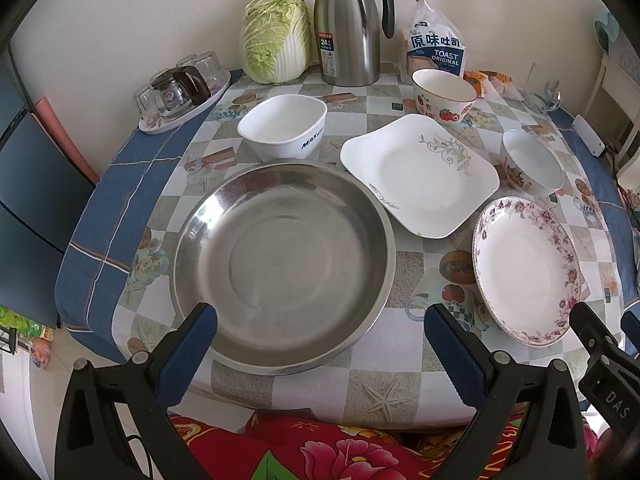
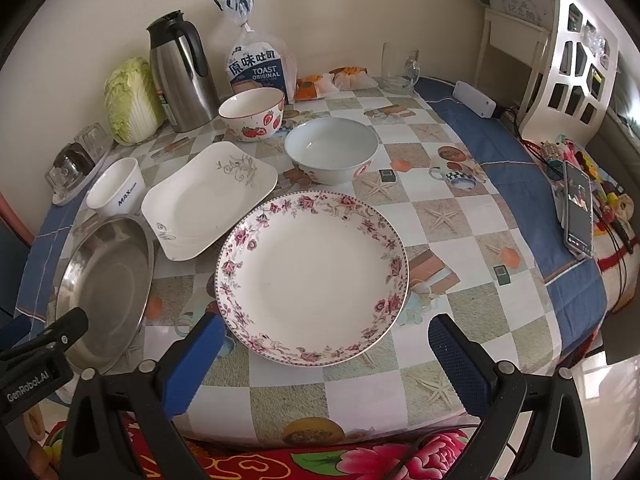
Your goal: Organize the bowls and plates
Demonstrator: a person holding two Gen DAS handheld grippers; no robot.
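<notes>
A large steel pan (image 1: 282, 264) (image 2: 106, 280) lies at the table's front left. A floral round plate (image 2: 312, 276) (image 1: 526, 268) lies front centre-right. A white square plate (image 1: 418, 172) (image 2: 208, 198) sits behind them. A white square bowl (image 1: 284, 126) (image 2: 116, 188), a strawberry bowl (image 1: 442, 96) (image 2: 252, 114) and a white round bowl (image 1: 532, 160) (image 2: 332, 148) stand further back. My left gripper (image 1: 320, 320) is open and empty over the pan's near rim. My right gripper (image 2: 322, 332) is open and empty at the floral plate's near rim.
At the back stand a cabbage (image 1: 276, 36), a steel thermos jug (image 1: 346, 24), a toast bag (image 1: 436, 46), a tray of glasses (image 1: 180, 88) and a glass mug (image 2: 398, 66). A phone (image 2: 578, 208) lies at the right edge. A flowered cloth (image 2: 360, 460) is below the table's front edge.
</notes>
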